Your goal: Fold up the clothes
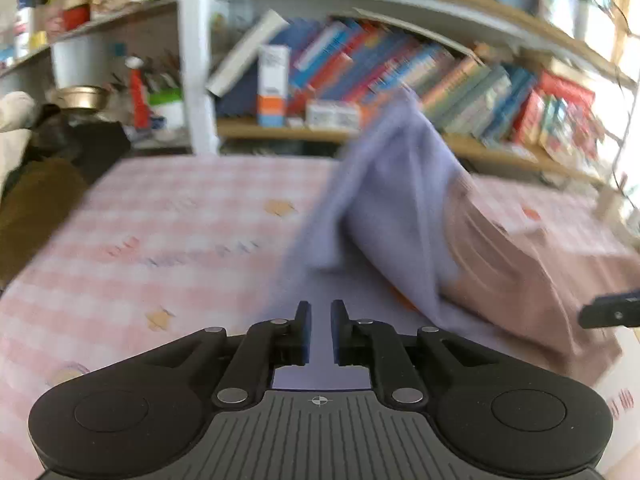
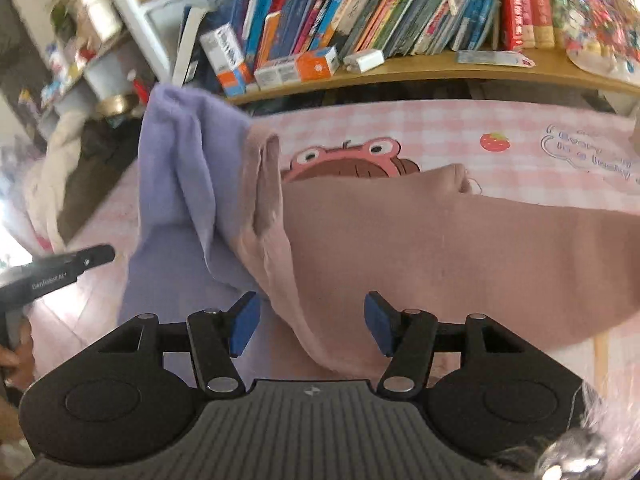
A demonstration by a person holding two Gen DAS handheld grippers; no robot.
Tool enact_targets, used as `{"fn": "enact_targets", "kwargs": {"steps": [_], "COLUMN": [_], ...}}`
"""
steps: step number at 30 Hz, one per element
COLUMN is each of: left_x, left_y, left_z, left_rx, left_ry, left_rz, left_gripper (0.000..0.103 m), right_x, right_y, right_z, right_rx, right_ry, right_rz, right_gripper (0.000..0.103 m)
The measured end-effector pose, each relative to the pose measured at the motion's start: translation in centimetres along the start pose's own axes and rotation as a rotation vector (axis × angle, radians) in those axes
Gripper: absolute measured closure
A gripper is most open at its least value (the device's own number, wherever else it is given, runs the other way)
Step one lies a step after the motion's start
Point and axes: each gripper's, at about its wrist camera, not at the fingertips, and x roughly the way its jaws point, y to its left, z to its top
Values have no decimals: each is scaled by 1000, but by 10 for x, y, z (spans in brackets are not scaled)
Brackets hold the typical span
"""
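A lavender garment [image 1: 396, 208] stands up in a peak on the pink checked table, with its lower part running under my left gripper [image 1: 320, 330]. It also shows in the right wrist view [image 2: 180, 168]. A dusty pink garment [image 2: 440, 248] lies spread to its right, one edge lifted against the lavender one; it shows in the left wrist view too [image 1: 520, 272]. My left gripper's jaws stand a narrow gap apart over the lavender cloth, and I cannot see them pinching it. My right gripper [image 2: 311, 324] is wide open above the pink garment's near edge.
The table has a pink checked cloth [image 1: 168, 224] with a frog print [image 2: 352, 160]. Bookshelves [image 2: 360, 20] full of books stand behind it. A dark chair and clutter [image 1: 52, 148] sit at the left. The left gripper's body [image 2: 60, 272] is seen at left.
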Motion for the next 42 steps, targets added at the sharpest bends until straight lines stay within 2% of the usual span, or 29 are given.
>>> {"fn": "enact_targets", "kwargs": {"steps": [4,6,7,8,9,10,11,13,18,19,21,22,23,25,29,32,33,34,35,36,37,40,42], "left_x": [4,3,1,0,-2,-4,-7,-13,-22,-23,-25,-26,-27,-26,-17,-10,-9,-7,-4,-1,1,10,14], "left_y": [-23,-27,-26,-24,-20,-17,-14,-7,8,10,14,15,16,19,23,24,25,25,25,25,25,25,23], "left_z": [-18,-25,-27,-29,-31,-32,-33,-35,-35,-34,-33,-33,-33,-33,-33,-32,-32,-32,-32,-33,-33,-34,-34], "left_rx": [32,43,37,24,11,2,-7,-26,-65,-68,-76,-74,-72,-76,-95,-122,-138,-152,-157,-161,-166,-179,-183], "left_ry": [59,76,82,86,88,88,85,77,65,64,62,62,61,61,94,126,135,143,151,160,168,190,199], "left_rz": [-26,-12,-2,8,19,30,42,67,115,121,134,135,135,138,117,64,40,21,25,28,32,34,21], "left_gripper": [90,90,90,90,90,90,90,90,90,90,90,90,90,90,90,89,85,75,69,57,54,54,55], "right_x": [13,24,29,35,41,43,45,43,39,43,60,67,72,78,53,37,33,30,26,22,19,11,6], "right_y": [13,24,29,33,33,29,26,19,2,0,-4,-6,-8,-12,-21,-31,-34,-38,-44,-49,-54,-64,-67], "right_z": [-11,-15,-17,-18,-14,-7,0,25,118,133,158,168,172,177,150,105,90,76,62,47,33,0,-13], "right_rx": [-160,-289,-354,-418,-462,-471,-480,-490,-418,-413,-431,-444,-460,-481,-389,-323,-298,-265,-229,-190,-150,-51,-1], "right_ry": [30,41,46,55,68,76,85,36,-238,-279,-328,-340,-330,-315,-303,-192,-156,-118,-78,-43,-14,60,70], "right_rz": [4,-55,-85,-110,-114,-97,-80,-94,-235,-266,-340,-369,-383,-404,-340,-260,-242,-239,-235,-231,-236,-229,-227], "right_gripper": [47,48,54,69,78,93,97,97,97,94,77,57,49,48,41,38,38,38,40,40,41,48,53]}}
